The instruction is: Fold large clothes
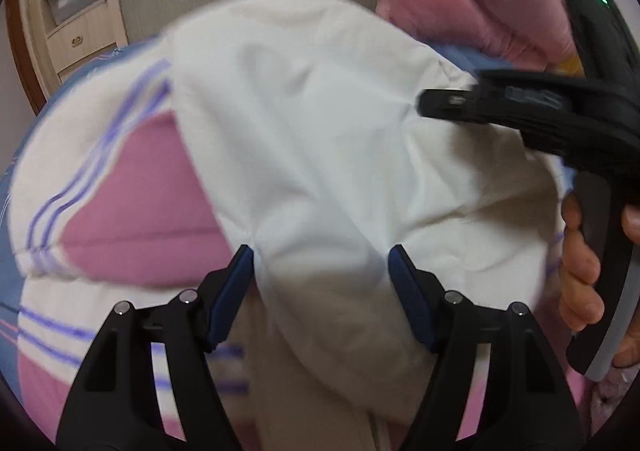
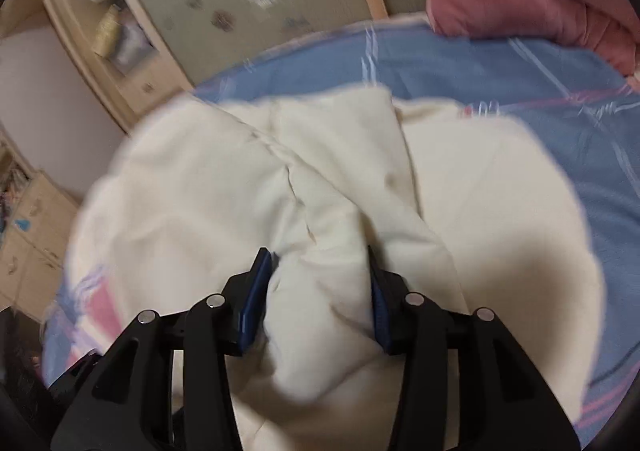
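Big white garment (image 1: 320, 123) spread on the bed (image 2: 500, 67), left hand-held gripper (image 1: 322, 263) held apart around bunched cloth, right hand-held gripper (image 2: 322, 263) held apart around a fold.

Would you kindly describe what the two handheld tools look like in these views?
Both are matte black plastic. The left tool and right tool each carry two dark blue pads and silver pivot pins. From the left view, the right tool's body shows a green light and a grey-edged handle.
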